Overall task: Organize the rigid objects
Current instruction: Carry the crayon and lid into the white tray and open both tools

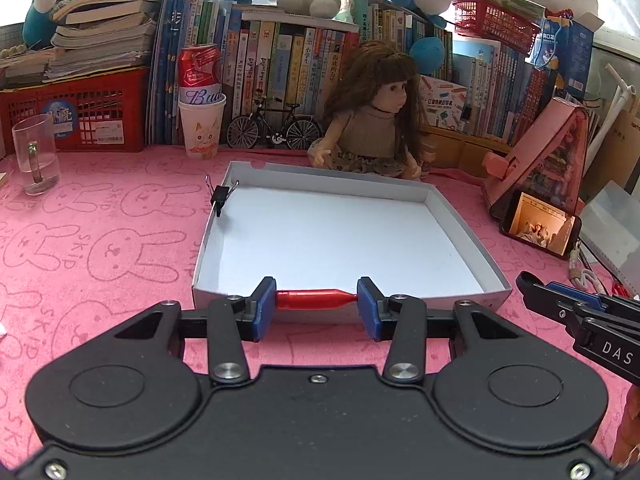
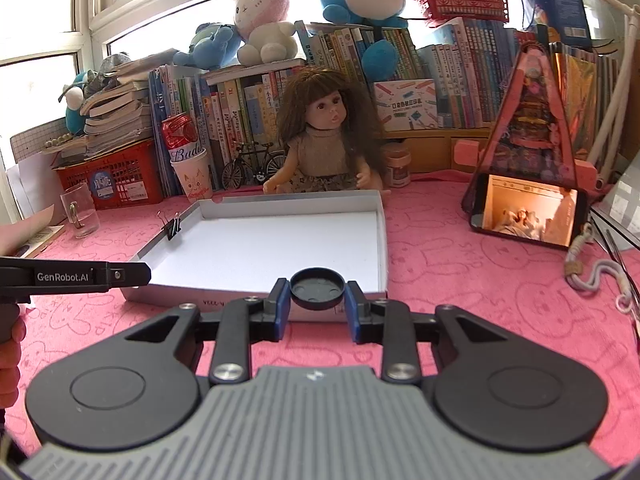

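Observation:
A shallow white box (image 1: 460, 222) lies on the pink cloth; it also shows in the right wrist view (image 2: 380, 240). A black binder clip (image 1: 221, 197) sits on its left wall, also in the right wrist view (image 2: 173, 227). My left gripper (image 1: 316, 300) is shut on a red pen cap (image 1: 312, 299), held crosswise just above the box's near wall. My right gripper (image 2: 317, 294) is shut on a round black lid (image 2: 317, 289), held over the box's near right corner. The right gripper shows at the left wrist view's right edge (image 1: 560, 300).
A doll (image 1: 380, 120) sits behind the box. A glass mug (image 1: 36, 152), a paper cup with a red can (image 1: 202, 120), a model bicycle (image 1: 274, 126) and a red crate (image 1: 80, 108) stand at the back left. A phone (image 1: 540, 228) leans on a pink stand on the right.

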Demonstrator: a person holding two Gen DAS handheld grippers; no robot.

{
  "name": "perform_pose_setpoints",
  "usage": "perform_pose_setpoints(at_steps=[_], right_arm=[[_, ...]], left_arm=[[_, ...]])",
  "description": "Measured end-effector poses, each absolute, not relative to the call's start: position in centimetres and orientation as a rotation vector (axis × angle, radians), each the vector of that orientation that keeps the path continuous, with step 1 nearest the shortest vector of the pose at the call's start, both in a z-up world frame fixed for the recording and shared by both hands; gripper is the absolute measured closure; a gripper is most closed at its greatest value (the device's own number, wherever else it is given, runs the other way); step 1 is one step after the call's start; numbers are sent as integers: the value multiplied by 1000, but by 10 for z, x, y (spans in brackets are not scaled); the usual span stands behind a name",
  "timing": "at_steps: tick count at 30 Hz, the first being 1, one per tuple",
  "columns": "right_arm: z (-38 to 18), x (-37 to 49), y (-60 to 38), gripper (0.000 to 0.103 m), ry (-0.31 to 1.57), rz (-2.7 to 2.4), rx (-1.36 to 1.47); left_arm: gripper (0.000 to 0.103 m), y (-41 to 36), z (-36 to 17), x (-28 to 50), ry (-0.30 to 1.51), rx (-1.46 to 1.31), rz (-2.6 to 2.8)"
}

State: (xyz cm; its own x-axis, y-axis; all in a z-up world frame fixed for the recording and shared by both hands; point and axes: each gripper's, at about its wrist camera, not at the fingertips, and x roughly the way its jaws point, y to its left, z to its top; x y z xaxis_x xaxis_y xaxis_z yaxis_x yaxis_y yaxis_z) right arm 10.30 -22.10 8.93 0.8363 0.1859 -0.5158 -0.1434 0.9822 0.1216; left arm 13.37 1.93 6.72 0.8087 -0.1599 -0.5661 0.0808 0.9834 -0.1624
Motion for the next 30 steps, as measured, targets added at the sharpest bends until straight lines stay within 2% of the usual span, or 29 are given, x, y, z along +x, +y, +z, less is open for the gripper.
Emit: perform_pose_setpoints(at_steps=[10,30], right_arm=[[93,145,-220,69,565,192,101],[56,209,-215,69,700,172,124]], left_arm=[[61,21,67,181,646,-137,-116],[61,18,28,238,768,-145,-67]])
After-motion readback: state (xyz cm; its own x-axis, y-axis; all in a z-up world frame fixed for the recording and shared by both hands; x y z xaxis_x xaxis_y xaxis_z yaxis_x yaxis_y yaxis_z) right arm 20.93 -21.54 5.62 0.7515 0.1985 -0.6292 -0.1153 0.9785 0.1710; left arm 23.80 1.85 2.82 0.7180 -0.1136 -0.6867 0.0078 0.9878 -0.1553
